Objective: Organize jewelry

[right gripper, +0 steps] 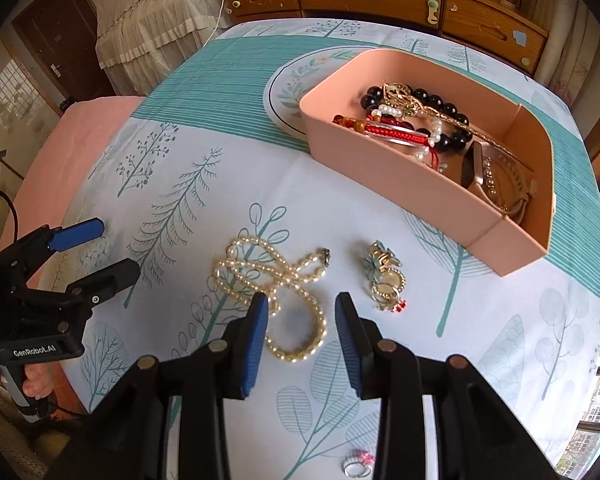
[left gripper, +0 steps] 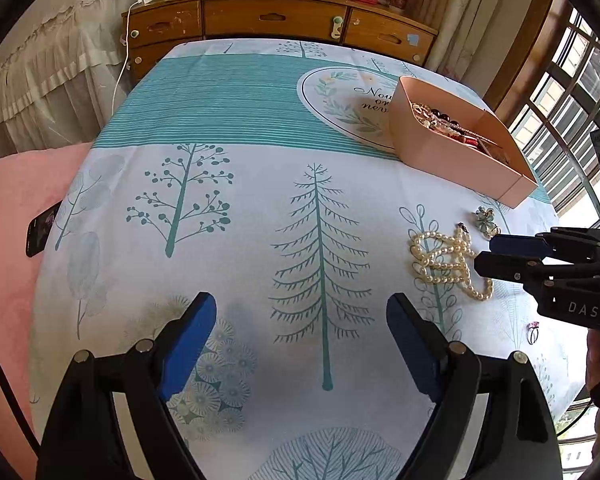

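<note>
A pearl necklace (right gripper: 276,280) lies coiled on the tree-print cloth; it also shows in the left wrist view (left gripper: 448,260). My right gripper (right gripper: 301,308) is open and empty, its fingers straddling the necklace's near loop; in the left wrist view it (left gripper: 485,251) reaches in from the right. A gold and teal brooch cluster (right gripper: 384,276) lies right of the necklace, seen also in the left wrist view (left gripper: 486,220). A pink box (right gripper: 400,168) holds bead bracelets, red cord and a watch. My left gripper (left gripper: 302,312) is open and empty over bare cloth, far left of the jewelry.
A silver ring with a pink stone (right gripper: 358,465) lies near the front edge, under my right gripper. A wooden dresser (left gripper: 276,20) stands behind the table. A pink chair (left gripper: 16,216) with a phone (left gripper: 42,229) sits at the left. Windows are to the right.
</note>
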{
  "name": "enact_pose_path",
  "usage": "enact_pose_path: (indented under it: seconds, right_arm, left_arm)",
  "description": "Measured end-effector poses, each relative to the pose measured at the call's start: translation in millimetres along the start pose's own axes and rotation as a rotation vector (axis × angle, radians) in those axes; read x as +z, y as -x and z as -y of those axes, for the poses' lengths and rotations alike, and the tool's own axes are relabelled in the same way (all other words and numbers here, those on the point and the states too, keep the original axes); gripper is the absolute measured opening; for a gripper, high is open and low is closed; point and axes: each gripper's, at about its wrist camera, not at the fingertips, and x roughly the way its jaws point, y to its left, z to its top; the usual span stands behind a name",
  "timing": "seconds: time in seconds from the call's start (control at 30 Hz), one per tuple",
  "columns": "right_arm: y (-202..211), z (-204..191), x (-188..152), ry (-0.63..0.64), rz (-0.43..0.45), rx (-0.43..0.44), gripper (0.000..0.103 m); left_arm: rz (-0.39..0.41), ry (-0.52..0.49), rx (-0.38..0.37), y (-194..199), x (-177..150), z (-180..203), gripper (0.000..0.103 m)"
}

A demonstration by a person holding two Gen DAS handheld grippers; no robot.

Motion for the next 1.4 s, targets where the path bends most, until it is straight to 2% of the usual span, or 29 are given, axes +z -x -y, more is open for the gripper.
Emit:
enact_pose_path:
  seconds: [0.17,0.47,0.7,0.87,0.93,1.07,1.1,1.2,1.33,1.4]
  right_arm:
    - [-10,-10,5,0.125,-0.058,-0.046,0.035]
    - [-15,-30,18,0.398,-0.118,-0.091,0.035]
    - [-16,-42,14,0.580,-0.149,-0.132,0.034]
    - [-19,-54,21,0.674,-0.148,-0.084,0.033]
    - [-21,-54,27,0.683,-0.165,-0.029,0.033]
    - [-32,-43,46,0.622,-0.229,0.102,0.033]
    - [-33,-41,49,0.625,-0.232,0.117,0.030]
    - [-35,-36,55,0.656,-0.262,0.135,0.022]
    - [-34,-39,54,0.716,-0.291,0.129,0.021]
    - [-30,-42,49,0.747,-0.295,0.122,0.014]
  left_arm:
    - [-0.005,0.011,-0.012,-5,3,-3,0.086]
    - [-0.020,0.017,-0.028,-11,5,-6,0.086]
    - [-0.029,0.043,-0.036,-14,7,-13,0.086]
    - [-0.030,0.037,-0.036,-15,9,-11,0.086]
    - [-0.035,0.037,-0.036,-16,9,-11,0.086]
    - [-0.039,0.047,-0.034,-17,10,-13,0.086]
    - [-0.039,0.051,-0.033,-17,10,-15,0.086]
    - [-0.040,0.060,-0.031,-18,12,-19,0.086]
    - [-0.041,0.069,-0.028,-20,14,-22,0.086]
    - [-0.040,0.070,-0.027,-21,16,-22,0.086]
